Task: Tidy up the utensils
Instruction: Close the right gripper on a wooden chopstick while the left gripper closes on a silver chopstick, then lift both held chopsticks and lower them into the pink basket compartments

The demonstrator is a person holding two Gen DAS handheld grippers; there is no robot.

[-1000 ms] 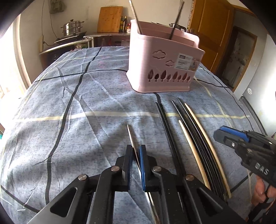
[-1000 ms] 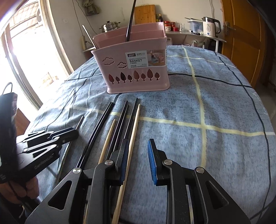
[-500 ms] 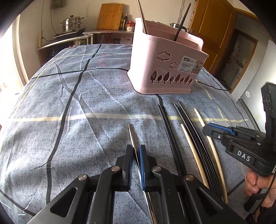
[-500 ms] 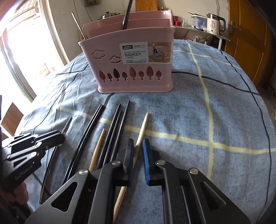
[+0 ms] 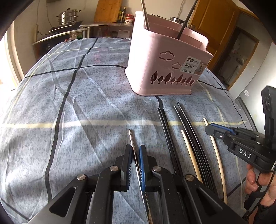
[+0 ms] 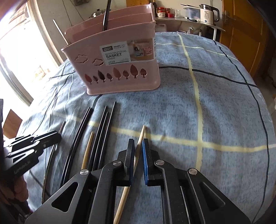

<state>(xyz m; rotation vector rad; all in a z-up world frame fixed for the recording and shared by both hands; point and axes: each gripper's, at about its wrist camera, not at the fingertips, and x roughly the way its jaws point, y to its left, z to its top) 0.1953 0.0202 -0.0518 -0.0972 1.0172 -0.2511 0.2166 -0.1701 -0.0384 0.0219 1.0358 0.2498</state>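
So on my left feed I had the left hand-held gripper (image 5: 136, 151) pinched down on a thin metal chopstick (image 5: 131, 137), its tip poking out toward 12 o'clock over the blue checked cloth on the table (image 5: 69, 106). On the right feed, the right hand-held gripper (image 6: 137, 148) was clamped on a pale wooden chopstick (image 6: 140, 136), which ran tilted between the pads and stuck out past them toward 1 o'clock.

The pink basket (image 6: 120, 69) stood upright on the cloth at about 11 o'clock from the right gripper, with a dark utensil (image 6: 105, 15) and a thin metal stick (image 6: 60, 32) standing in it; couldn't tell which compartments. Between basket and grippers, a bunch of black chopsticks (image 6: 101, 131) lay side by side, roughly pointing at the basket, with a second wooden chopstick (image 6: 88, 148) lying among them. From the left feed, the right gripper showed at 3 o'clock, just beyond the black ones (image 5: 188, 131).
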